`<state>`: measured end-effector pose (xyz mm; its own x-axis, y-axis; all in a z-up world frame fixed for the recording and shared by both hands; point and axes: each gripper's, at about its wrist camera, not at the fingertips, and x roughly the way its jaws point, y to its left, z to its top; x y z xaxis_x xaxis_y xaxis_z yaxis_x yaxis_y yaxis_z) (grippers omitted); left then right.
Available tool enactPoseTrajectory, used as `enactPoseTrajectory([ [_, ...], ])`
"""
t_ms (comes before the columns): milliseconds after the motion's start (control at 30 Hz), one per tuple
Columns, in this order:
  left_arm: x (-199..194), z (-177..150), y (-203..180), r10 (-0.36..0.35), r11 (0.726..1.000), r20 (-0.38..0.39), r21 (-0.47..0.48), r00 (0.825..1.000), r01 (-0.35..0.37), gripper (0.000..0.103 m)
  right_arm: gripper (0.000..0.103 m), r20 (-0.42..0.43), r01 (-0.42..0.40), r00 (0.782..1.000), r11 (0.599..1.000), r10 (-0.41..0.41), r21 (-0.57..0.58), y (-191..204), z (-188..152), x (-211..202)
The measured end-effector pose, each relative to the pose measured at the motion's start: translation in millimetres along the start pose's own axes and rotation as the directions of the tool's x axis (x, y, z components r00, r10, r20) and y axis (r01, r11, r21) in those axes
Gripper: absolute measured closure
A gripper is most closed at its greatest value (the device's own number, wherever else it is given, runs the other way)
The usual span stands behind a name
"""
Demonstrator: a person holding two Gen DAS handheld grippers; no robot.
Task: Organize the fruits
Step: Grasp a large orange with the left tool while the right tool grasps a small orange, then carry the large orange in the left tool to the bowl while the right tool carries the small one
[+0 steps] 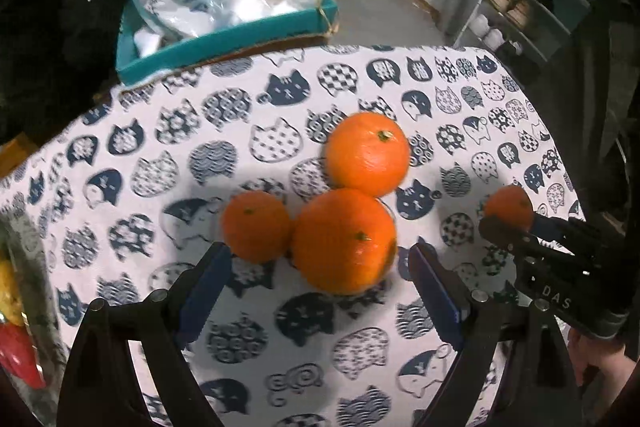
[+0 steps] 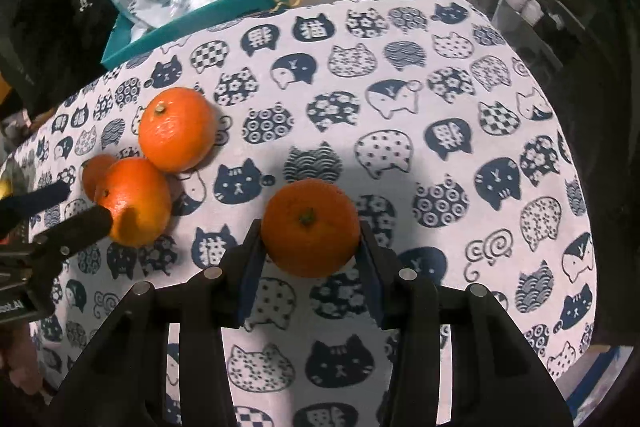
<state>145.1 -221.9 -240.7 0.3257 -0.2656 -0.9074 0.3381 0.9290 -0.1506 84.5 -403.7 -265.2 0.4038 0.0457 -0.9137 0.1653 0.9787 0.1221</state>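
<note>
Three oranges lie clustered on the cat-print tablecloth (image 1: 120,167): a far one (image 1: 368,153), a big near one (image 1: 344,241) and a small one (image 1: 256,227). My left gripper (image 1: 318,253) is open, and the big near orange sits between its fingertips with gaps on both sides. A fourth orange (image 2: 312,227) is clamped between the blue pads of my right gripper (image 2: 312,253), which is shut on it. That held orange (image 1: 508,207) also shows at the right of the left wrist view. In the right wrist view the cluster (image 2: 136,201) lies at the left, with the left gripper's fingers (image 2: 80,225) against it.
A teal box (image 1: 224,41) stuffed with plastic bags stands past the table's far left edge. A shelf rack (image 1: 520,7) with shoes and cups stands at the far right. Red and yellow produce in a wrapper (image 1: 16,327) lies at the left edge. A hand (image 1: 592,359) grips the right tool.
</note>
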Motion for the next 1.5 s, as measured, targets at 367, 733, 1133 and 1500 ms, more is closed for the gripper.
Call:
enactPoseTrajectory([
  [367, 23.9, 2.9, -12.4, 0.022, 0.994, -0.062, -0.103, 0.998, -0.028, 0.011, 0.060, 0.004, -0.008, 1.000, 1.000, 0.008, 0.024, -12.1, -2.6, -5.1],
  [733, 25.6, 0.5, -23.2, 0.067, 0.996, -0.051, -0.061, 0.996, -0.070, 0.038, 0.059, 0.009, -0.015, 1.000, 1.000, 0.015, 0.028, -13.2, -1.9, -7.8],
  [1133, 8.2, -20.8, -1.0, 0.030, 0.997, -0.066, -0.064, 0.997, -0.035, 0.040, 0.060, 0.028, -0.017, 0.999, 1.000, 0.017, 0.007, -2.8, 0.7, -17.4],
  [1500, -35.2, -33.4, 18.3, 0.066, 0.996, 0.001, -0.065, 0.998, -0.066, 0.041, 0.060, 0.069, -0.033, 0.997, 0.997, 0.038, -0.066, 29.9, 0.2, -39.2],
])
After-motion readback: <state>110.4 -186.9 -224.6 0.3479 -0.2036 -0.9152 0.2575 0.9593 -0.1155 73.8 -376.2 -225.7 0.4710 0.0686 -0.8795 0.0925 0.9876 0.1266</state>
